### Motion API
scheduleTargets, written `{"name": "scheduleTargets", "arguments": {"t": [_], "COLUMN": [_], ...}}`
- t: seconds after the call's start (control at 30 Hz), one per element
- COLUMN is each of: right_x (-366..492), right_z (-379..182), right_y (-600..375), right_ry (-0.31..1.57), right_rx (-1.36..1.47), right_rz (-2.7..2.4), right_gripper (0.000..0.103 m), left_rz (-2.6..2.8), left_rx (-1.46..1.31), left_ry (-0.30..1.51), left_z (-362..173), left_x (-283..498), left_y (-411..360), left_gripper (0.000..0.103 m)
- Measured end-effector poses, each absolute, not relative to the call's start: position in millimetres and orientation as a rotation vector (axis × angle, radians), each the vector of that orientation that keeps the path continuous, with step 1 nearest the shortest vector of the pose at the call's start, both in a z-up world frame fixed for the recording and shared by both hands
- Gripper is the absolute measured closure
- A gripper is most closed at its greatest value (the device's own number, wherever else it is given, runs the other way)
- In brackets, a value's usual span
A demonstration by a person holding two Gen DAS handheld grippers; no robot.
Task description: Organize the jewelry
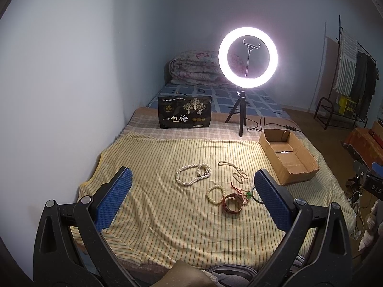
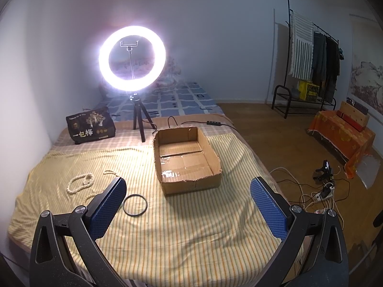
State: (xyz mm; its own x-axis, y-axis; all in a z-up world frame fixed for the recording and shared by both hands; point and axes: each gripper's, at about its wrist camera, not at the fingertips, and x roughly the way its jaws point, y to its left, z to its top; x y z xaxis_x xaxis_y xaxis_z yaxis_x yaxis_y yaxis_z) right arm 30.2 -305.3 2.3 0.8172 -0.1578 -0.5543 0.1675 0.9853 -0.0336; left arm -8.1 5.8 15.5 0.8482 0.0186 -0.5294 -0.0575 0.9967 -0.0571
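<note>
Jewelry lies on a yellow striped blanket (image 1: 155, 205) on a bed. In the left wrist view I see a thick pearl necklace (image 1: 191, 174), a thin bead necklace (image 1: 235, 171), a cream bead bracelet (image 1: 215, 194), a brown leather watch (image 1: 231, 203) and a red cord with a green charm (image 1: 244, 192). A dark bangle (image 2: 134, 205) lies next to the right gripper's left finger. An open cardboard box (image 2: 186, 160) stands ahead of the right gripper (image 2: 188, 203). The box (image 1: 289, 153) is at the right in the left view. My left gripper (image 1: 191, 196) is open and empty above the blanket. The right gripper is open and empty.
A lit ring light on a tripod (image 1: 247, 57) stands behind the blanket with its cable (image 2: 203, 122) running past the box. A black snack bag (image 1: 184, 114) stands at the back left. A wall runs along the left. A clothes rack (image 2: 311, 55) and floor cables (image 2: 318, 191) are on the right.
</note>
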Motion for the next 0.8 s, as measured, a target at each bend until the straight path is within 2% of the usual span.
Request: {"name": "scheduleTargets", "arguments": {"t": [0.8], "right_x": [30.4], "right_z": [0.8], "right_y": [-309.2], "right_ry": [0.596], "right_rx": [0.025], "right_rz": [-0.175], "right_gripper": [0.000], "left_rz": [0.037], "left_rx": [-0.074], "left_ry": [0.553], "left_z": [18.7], "left_x": [-7.8], "left_y": [3.8], "left_gripper": [0.000]}}
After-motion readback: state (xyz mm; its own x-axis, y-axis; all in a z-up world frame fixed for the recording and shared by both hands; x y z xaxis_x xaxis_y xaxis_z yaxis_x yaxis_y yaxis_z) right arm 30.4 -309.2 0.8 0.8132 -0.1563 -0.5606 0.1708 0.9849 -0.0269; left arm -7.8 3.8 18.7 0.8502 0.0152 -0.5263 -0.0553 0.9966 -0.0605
